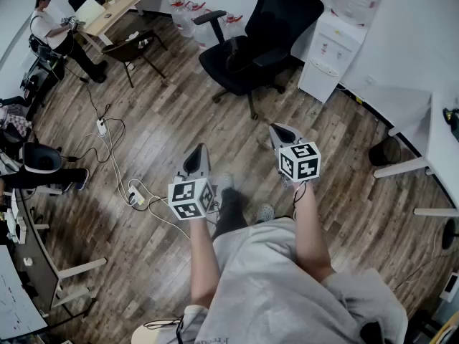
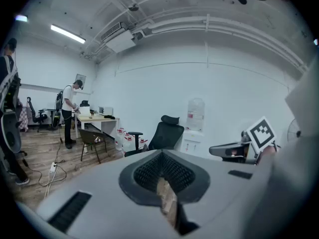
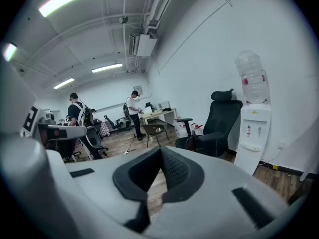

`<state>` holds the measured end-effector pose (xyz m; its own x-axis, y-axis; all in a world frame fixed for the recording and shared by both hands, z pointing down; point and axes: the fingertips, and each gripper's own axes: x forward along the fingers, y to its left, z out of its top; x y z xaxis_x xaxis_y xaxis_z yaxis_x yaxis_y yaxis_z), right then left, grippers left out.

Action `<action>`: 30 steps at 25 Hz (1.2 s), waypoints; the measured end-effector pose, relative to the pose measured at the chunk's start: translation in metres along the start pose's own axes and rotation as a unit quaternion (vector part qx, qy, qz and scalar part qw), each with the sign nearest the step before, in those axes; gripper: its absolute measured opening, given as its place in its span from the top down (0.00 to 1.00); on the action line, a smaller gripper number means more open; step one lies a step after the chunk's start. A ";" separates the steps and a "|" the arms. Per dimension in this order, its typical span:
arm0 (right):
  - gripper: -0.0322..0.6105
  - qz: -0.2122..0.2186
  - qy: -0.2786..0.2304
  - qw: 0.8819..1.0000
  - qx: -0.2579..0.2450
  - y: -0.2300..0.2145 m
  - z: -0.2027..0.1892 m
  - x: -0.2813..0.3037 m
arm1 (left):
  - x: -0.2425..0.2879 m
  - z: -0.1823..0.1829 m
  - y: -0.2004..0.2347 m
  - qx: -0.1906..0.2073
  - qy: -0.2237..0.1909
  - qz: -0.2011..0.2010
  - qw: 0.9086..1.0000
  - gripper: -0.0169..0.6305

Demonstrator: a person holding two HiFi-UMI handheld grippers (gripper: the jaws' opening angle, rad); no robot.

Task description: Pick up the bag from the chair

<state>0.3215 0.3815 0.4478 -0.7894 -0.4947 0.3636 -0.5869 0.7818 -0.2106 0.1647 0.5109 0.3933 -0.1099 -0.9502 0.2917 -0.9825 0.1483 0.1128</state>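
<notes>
Person standing on the wooden floor [image 1: 143, 120], facing the black office chair [image 1: 262, 34] at twelve o'clock, with a water dispenser [image 1: 330, 45] at one o'clock.

Progress: the pickup is not yet begun. The bag [image 3: 191, 142], apparently the dark brownish shape on the seat, is lying on the chair untouched. Both tools are being held well apart from it, pointing forward. The walk to the chair, the reach, the grasp and the lift all appear to be left.

Tongs: the left gripper [image 1: 199, 153] is showing its tips pressed together with only a sliver of floor behind them. The right gripper [image 1: 278, 131] is likewise meeting at the tips, and neither is pinching anything.

Writing: none is reading legibly. The marker cubes [image 1: 299, 161] are carrying only black-and-white square patterns, and the label on the dispenser's bottle is too small to make out.
</notes>
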 end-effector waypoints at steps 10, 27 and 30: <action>0.94 0.032 -0.018 0.999 -0.018 0.014 0.008 0.018 | 0.017 -0.010 0.012 -0.024 0.018 -0.021 0.999 0.96; 0.87 0.033 -0.005 0.999 -0.033 0.005 0.047 0.112 | 0.115 0.036 0.092 -0.042 0.005 -0.049 0.998 0.85; 0.78 0.022 0.008 0.999 -0.043 -0.002 0.057 0.133 | 0.145 0.049 0.105 -0.040 0.005 -0.068 0.997 0.81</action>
<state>0.2077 0.2925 0.4450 -0.8111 -0.4527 0.3703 -0.5329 0.8329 -0.1490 0.0383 0.3752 0.4007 0.0250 -0.9605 0.2771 -0.9730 0.0402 0.2272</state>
